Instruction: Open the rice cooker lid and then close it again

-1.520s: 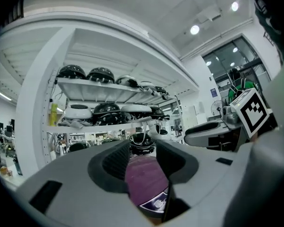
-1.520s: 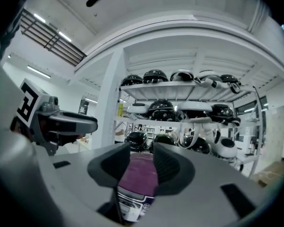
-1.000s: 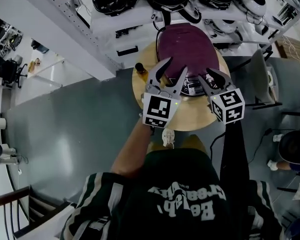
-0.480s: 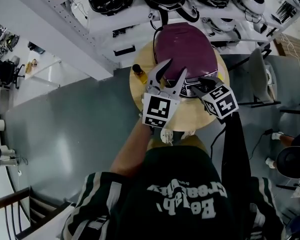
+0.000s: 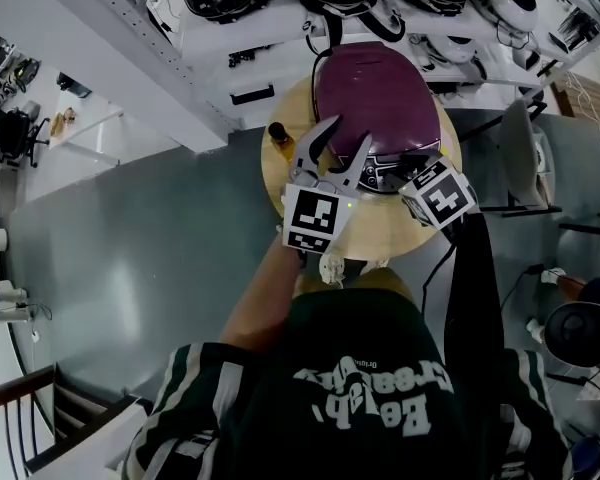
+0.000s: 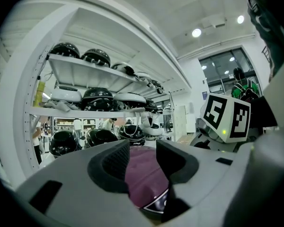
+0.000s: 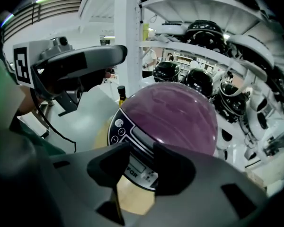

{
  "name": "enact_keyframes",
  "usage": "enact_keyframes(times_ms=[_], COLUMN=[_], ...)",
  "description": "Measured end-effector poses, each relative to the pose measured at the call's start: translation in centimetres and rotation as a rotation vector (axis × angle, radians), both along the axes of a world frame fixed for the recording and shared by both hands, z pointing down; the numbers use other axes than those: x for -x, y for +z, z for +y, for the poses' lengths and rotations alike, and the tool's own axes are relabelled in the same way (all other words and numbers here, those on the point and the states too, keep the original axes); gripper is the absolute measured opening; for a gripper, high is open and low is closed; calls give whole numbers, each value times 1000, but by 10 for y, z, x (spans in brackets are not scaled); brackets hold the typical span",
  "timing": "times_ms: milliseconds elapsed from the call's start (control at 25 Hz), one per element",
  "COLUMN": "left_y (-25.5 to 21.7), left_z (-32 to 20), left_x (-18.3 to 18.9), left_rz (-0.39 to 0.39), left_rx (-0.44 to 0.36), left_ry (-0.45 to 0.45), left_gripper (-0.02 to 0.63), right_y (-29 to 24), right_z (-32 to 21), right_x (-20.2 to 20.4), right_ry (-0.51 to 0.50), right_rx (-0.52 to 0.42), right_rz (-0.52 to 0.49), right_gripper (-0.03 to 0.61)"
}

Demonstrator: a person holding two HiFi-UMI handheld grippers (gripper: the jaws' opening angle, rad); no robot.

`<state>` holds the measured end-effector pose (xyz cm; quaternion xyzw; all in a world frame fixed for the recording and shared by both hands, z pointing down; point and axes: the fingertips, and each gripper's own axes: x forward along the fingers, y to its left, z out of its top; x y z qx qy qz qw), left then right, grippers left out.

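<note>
Right tool [image 7: 142,161]: just tipped down at rice cooker [image 7: 125,131] front, parted, empty.
Left tool [image 6: 142,151]: parted, empty.
Lid [image 5: 370,83]: shut; opening seemingly next.

cooker [image 5: 370,88]: we see one
table [image 5: 388,234]: one (round, wooden)
bottle [image 5: 278,135]: one
grippers: we count two, left gripper [image 6: 142,152] and right gripper [image 7: 141,159]
helmets [image 6: 98,98]: many, too crowded for our count

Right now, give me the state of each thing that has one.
Rice cooker lid: shut.
Left gripper: open, empty, pointing level over the lid.
Right gripper: open, empty, tilted down at the control panel.
Bottle: upright on the table.
</note>
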<state>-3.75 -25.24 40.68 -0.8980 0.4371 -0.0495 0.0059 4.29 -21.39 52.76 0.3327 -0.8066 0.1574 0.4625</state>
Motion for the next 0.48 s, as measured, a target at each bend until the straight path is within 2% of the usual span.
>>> enact_keyframes(times_ms=[200, 480], left_y=[-1, -1], left_z=[-2, -4], left_x=[4, 4], left_rz=[4, 2], left_rx=[-2, -4], left_ry=[-4, 2], left_gripper=[163, 163], right_y=[1, 2], right_z=[-2, -1], right_x=[0, -1], right_ry=[5, 23], right_rx=[41, 51], right_rz=[1, -17], right_gripper=[155, 146])
